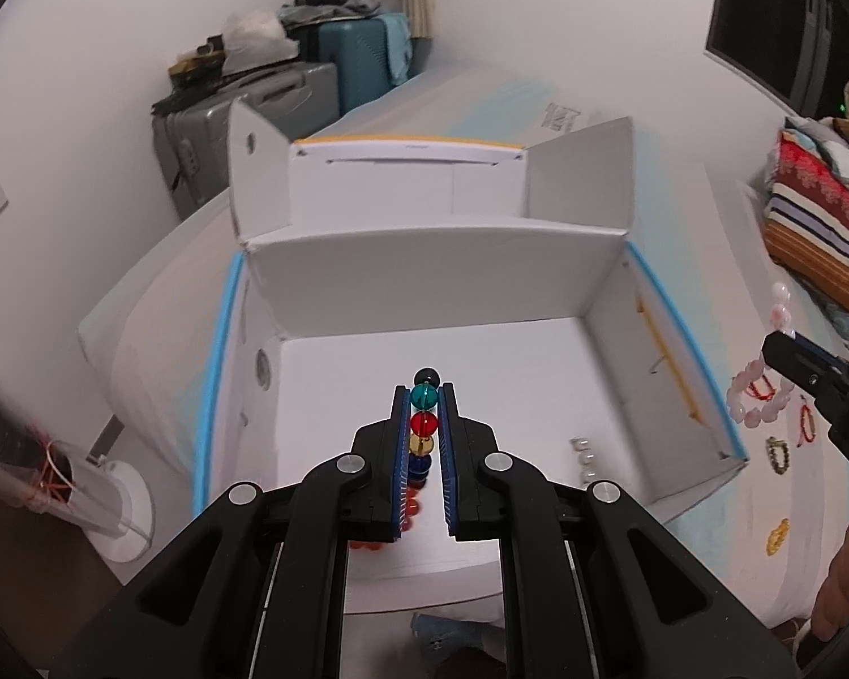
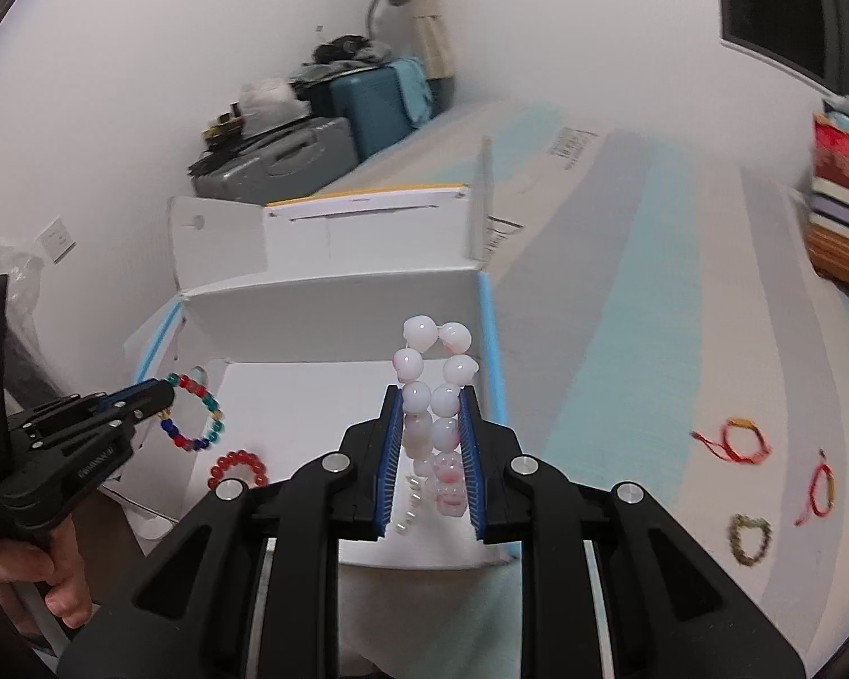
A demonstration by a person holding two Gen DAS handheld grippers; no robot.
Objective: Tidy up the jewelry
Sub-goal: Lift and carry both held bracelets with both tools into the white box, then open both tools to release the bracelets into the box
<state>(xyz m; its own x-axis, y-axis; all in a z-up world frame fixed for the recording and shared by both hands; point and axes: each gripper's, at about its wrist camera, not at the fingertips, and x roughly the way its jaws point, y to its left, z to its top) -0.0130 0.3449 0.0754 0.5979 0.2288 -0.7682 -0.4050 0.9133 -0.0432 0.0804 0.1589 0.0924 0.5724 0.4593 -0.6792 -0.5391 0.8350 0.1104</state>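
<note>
My left gripper (image 1: 424, 393) is shut on a multicoloured bead bracelet (image 1: 423, 424) and holds it above the floor of the open white box (image 1: 424, 283). The same gripper (image 2: 167, 396) and bracelet (image 2: 195, 413) show at the left of the right wrist view. My right gripper (image 2: 430, 393) is shut on a pink-white bead bracelet (image 2: 433, 373), held over the box's right wall (image 2: 489, 339). It also shows at the right edge of the left wrist view (image 1: 778, 339), with that pink bracelet (image 1: 755, 396) hanging from it. A red bead bracelet (image 2: 238, 467) and a small pearl piece (image 1: 583, 455) lie in the box.
On the striped bed cover to the right of the box lie two red string bracelets (image 2: 736, 441), (image 2: 820, 486), a dark green bead bracelet (image 2: 750, 537) and a yellow one (image 1: 778, 534). Folded blankets (image 1: 820, 209) sit at the far right. Suitcases (image 1: 311, 85) stand against the wall behind.
</note>
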